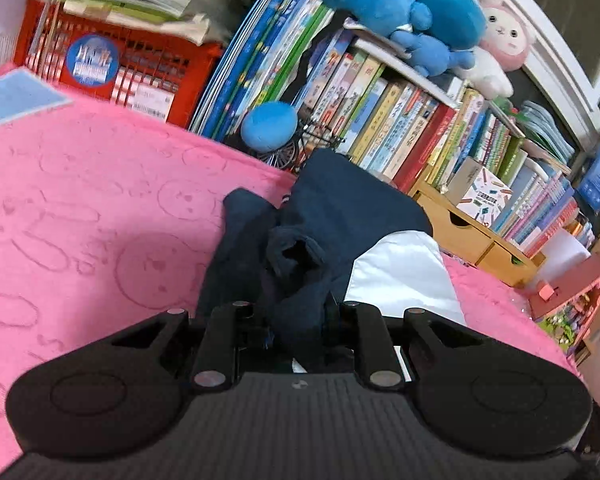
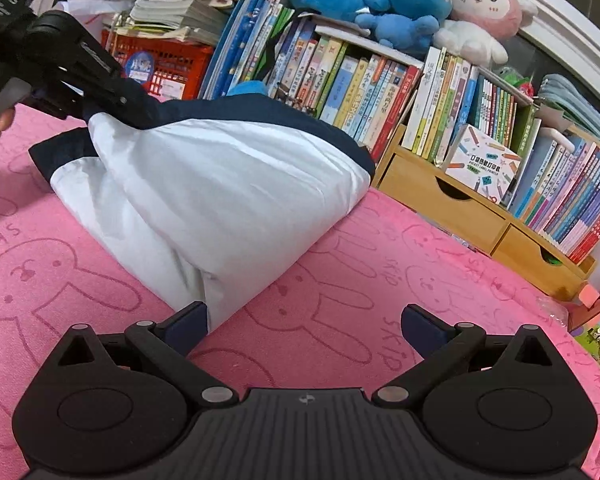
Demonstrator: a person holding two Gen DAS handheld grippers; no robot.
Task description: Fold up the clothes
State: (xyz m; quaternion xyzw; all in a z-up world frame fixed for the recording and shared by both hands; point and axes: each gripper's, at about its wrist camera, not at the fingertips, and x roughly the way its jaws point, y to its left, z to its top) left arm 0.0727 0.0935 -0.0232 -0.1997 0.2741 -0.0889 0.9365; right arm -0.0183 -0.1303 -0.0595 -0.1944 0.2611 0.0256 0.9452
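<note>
A navy and white garment (image 2: 220, 184) lies partly folded on the pink rabbit-print cloth (image 2: 340, 280). My left gripper (image 1: 296, 320) is shut on the garment's bunched navy fabric (image 1: 300, 272) and holds that end lifted. It also shows in the right wrist view (image 2: 100, 92), at the garment's far left end. My right gripper (image 2: 306, 320) is open and empty, low over the cloth. Its left finger (image 2: 188, 324) sits at the near white corner of the garment.
Rows of books (image 2: 360, 92) and a wooden drawer unit (image 2: 460, 208) stand behind the cloth. A red crate (image 1: 116, 68) with papers is at the back left. Plush toys (image 2: 380, 0) sit on top of the books. A blue ball (image 1: 270, 126) lies by the books.
</note>
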